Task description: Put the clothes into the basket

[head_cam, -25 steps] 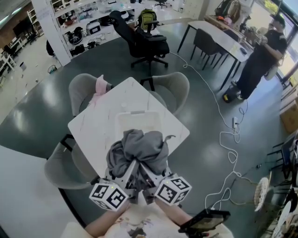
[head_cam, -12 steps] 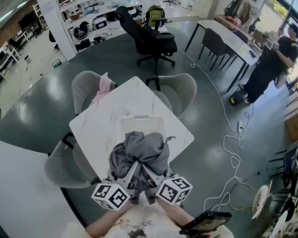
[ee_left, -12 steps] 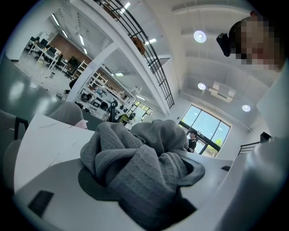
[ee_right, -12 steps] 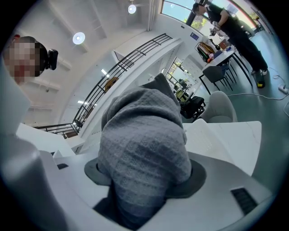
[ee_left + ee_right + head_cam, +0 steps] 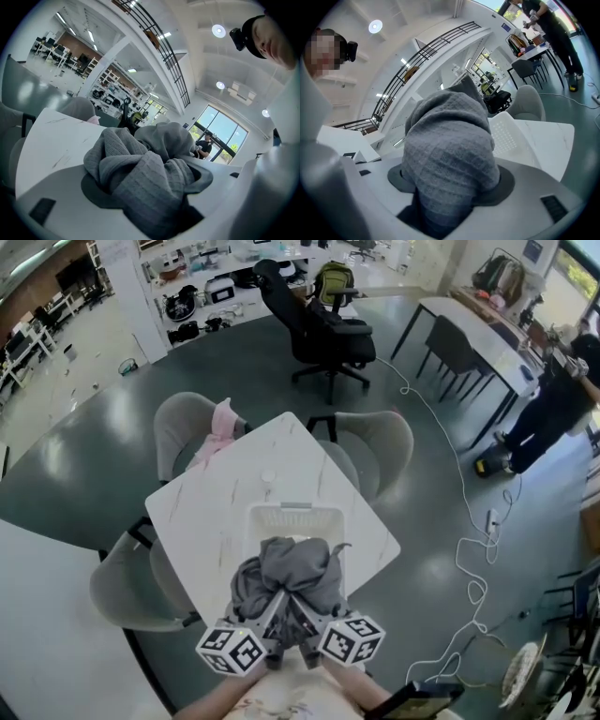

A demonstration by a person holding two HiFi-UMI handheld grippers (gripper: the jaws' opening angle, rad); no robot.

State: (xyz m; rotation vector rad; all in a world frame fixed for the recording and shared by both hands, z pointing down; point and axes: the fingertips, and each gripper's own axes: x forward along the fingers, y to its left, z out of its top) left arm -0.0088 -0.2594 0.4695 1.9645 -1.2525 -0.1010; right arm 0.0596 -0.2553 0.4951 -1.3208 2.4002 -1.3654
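White basket [image 5: 295, 513] on table [image 5: 211, 512], grey garment [image 5: 286, 573] bunched over it

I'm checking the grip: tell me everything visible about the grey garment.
The grey garment is soft ribbed knit, bunched into a crumpled wad. The left hand-held gripper and right hand-held gripper each clamp its near side, holding it over the near end of the white basket; contact with the basket is unclear.
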